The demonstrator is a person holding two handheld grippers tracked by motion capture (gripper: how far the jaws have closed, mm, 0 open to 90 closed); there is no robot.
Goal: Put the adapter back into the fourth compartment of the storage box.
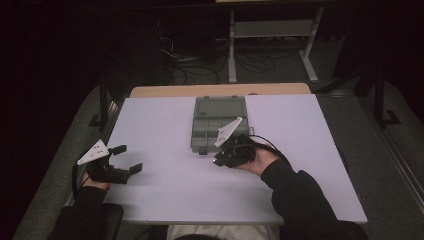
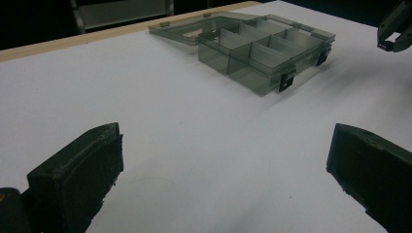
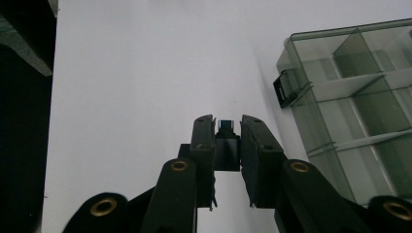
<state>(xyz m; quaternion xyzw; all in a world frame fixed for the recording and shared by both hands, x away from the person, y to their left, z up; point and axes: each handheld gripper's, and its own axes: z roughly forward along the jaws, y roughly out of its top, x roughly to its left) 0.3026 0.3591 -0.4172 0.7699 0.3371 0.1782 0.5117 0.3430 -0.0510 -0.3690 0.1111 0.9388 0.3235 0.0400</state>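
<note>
Pinching a small dark block (image 3: 227, 141) between its pads, the right claw (image 3: 227, 127) hovers over the white counter (image 1: 165, 185), just beside the open compartment box (image 3: 357, 107); left claw (image 1: 131, 157) spread, well apart.

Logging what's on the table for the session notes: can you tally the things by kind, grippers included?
Grippers: 2, left gripper open, right gripper shut on the small dark block
Organizer box, clear grey, lid open: 1
Small dark block: 1
Total: 4
</note>
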